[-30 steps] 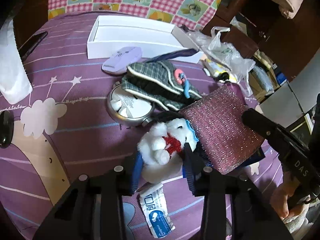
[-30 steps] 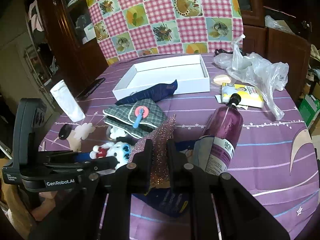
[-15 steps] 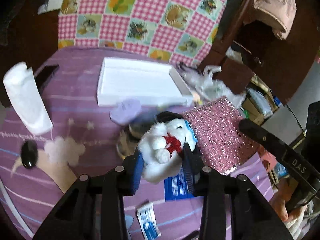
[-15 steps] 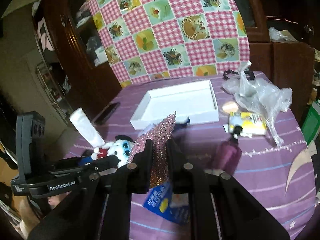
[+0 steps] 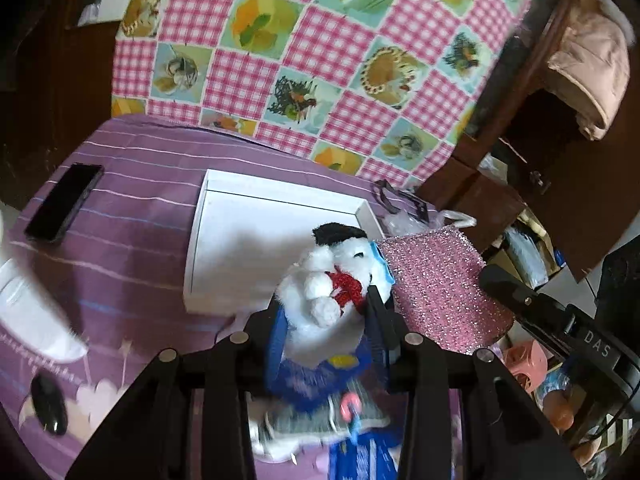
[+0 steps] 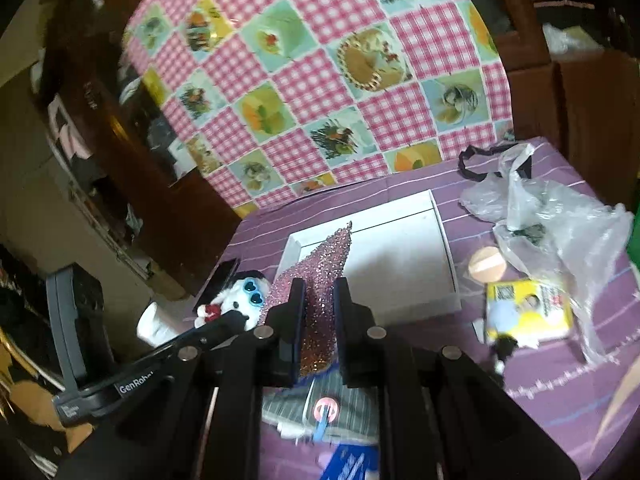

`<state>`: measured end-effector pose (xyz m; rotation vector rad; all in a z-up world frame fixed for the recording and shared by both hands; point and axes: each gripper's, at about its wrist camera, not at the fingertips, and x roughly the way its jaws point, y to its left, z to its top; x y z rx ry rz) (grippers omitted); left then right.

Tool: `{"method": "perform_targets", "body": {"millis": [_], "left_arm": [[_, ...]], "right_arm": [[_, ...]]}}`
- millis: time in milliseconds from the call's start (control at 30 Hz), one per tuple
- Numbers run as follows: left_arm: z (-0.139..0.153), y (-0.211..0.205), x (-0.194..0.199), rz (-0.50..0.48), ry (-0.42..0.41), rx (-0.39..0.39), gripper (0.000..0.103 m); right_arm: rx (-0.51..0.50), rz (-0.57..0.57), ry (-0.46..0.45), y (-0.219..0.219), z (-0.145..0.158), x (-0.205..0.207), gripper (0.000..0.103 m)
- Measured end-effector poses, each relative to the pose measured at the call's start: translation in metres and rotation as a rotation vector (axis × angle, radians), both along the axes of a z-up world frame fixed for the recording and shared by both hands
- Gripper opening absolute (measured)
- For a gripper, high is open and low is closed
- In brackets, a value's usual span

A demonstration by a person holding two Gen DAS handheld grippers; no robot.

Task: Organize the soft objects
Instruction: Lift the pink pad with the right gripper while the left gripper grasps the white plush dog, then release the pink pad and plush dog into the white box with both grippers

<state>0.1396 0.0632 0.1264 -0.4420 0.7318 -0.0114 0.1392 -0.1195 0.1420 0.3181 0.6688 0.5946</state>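
Observation:
My left gripper (image 5: pixel 326 300) is shut on a white plush toy (image 5: pixel 324 280) with a red scarf, a black hat and blue heart glasses, held in the air over the near edge of the white box (image 5: pixel 256 240). The toy (image 6: pixel 240 300) shows at the left in the right wrist view. My right gripper (image 6: pixel 320 292) is shut on a pink glittery sponge cloth (image 6: pixel 320 264), lifted in front of the white box (image 6: pixel 400 264). The cloth (image 5: pixel 440 288) hangs to the right of the toy. Below lie a grey plaid cloth (image 6: pixel 348 412) and a blue cloth (image 5: pixel 316 380).
On the purple tablecloth (image 5: pixel 132 240) lie a black phone (image 5: pixel 64 208), a black oval thing (image 5: pixel 50 404) and a white roll (image 5: pixel 36 308). At the right sit clear plastic bags (image 6: pixel 552 216), a yellow packet (image 6: pixel 528 312) and a round beige pad (image 6: pixel 486 266). A checked cloth (image 5: pixel 320 48) hangs behind.
Both grippers rose and moved toward the white box, carrying the plush toy and the pink cloth off the pile. The plaid cloth and round case now lie below and behind the fingers.

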Motion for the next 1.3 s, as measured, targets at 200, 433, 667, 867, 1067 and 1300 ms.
{"method": "perform_targets", "body": {"millis": [200,433,667,867,1067,1300], "left_arm": [[-0.030,0.025,0.052,0.034,0.053,-0.039,0.036],[-0.065,0.046,0.073,0.123,0.146,0.053,0.036],[-0.095,0.060,0.082,0.139,0.235,0.049,0.036],[-0.094,0.040,0.081,0.144,0.209,0.180,0.046],[-0.079,0.035,0.071,0.118,0.111,0.172,0.061],[-0.040,0.025,0.013,0.222,-0.128,0.219,0.070]], "right_arm": [[-0.019,-0.022,0.078,0.012,-0.022,0.059,0.015],[-0.101,-0.063,0.127,0.015,-0.056,0.098,0.015],[-0.257,-0.105,0.173,0.018,-0.084,0.119,0.015],[-0.223,-0.108,0.229,0.009,-0.092,0.127,0.017],[-0.178,-0.126,0.244,0.002,-0.093,0.125,0.034],[-0.127,-0.130,0.051,0.003,-0.065,0.084,0.069]]}}
